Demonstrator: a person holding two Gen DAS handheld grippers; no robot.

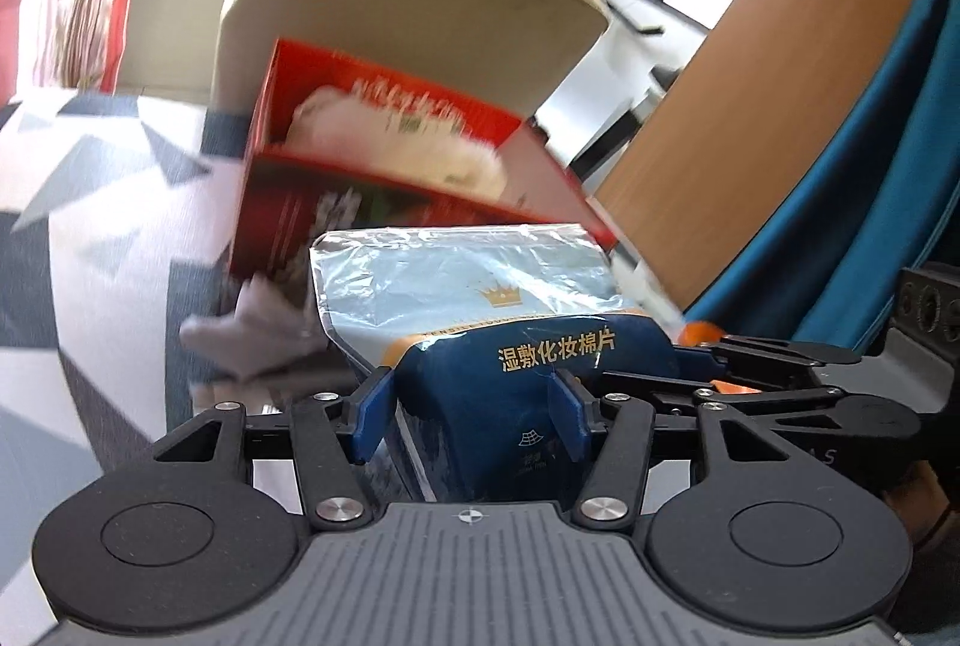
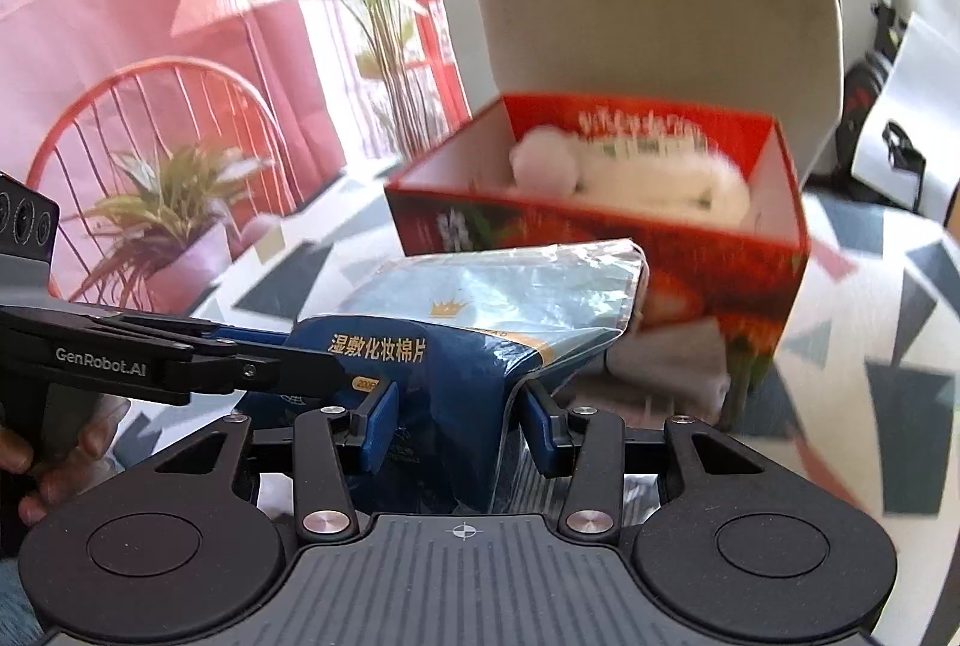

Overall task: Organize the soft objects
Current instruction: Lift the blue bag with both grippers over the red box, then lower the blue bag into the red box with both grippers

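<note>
A blue and silver pack of cotton pads is held in the air by both grippers. My left gripper is shut on its blue near end. My right gripper is shut on the same pack from the other side. The right gripper shows in the left wrist view, and the left gripper shows in the right wrist view. Just beyond the pack stands an open red box, also in the right wrist view, with a white soft bundle inside. A grey cloth lies by the box.
A beige chair back stands behind the box. The surface has a grey and white triangle pattern. A potted plant and a red wire chair are at the left. A wooden panel and teal fabric are at the right.
</note>
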